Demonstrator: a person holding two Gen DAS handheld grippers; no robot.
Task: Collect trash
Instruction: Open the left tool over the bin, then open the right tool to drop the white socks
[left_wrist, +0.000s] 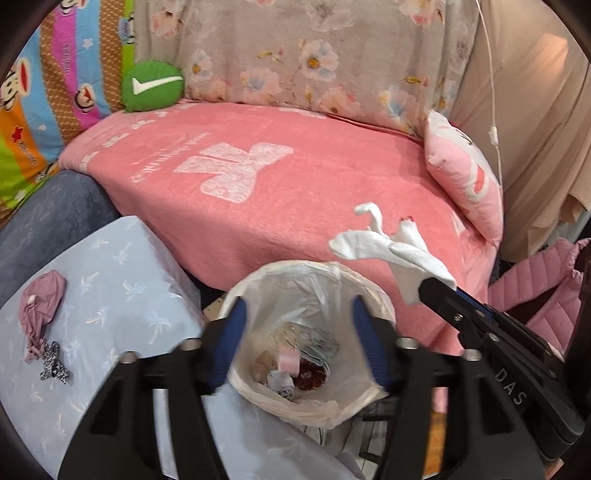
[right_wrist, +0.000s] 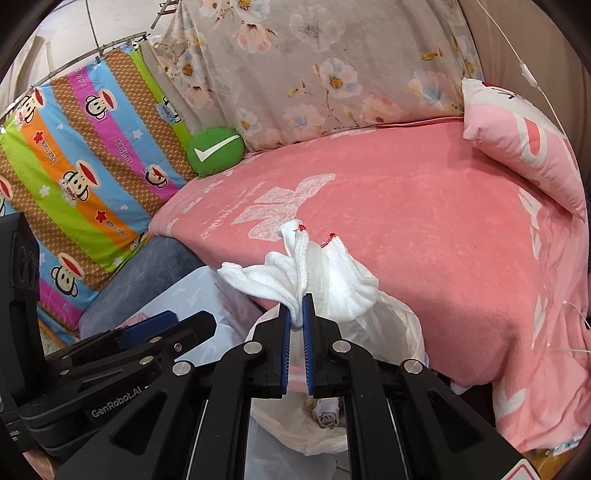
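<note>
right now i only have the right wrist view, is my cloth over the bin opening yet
Observer: The left wrist view shows the white cloth in the right tool at the lined bin, by its far right rim, not over its middle.
Operator: is the left tool carrying anything
Observer: No, the left tool is open and empty above the bin.
Operator: any trash left out
Observer: A crumpled pink balloon and a spotted scrap lie on the light blue surface left of the bin.
</note>
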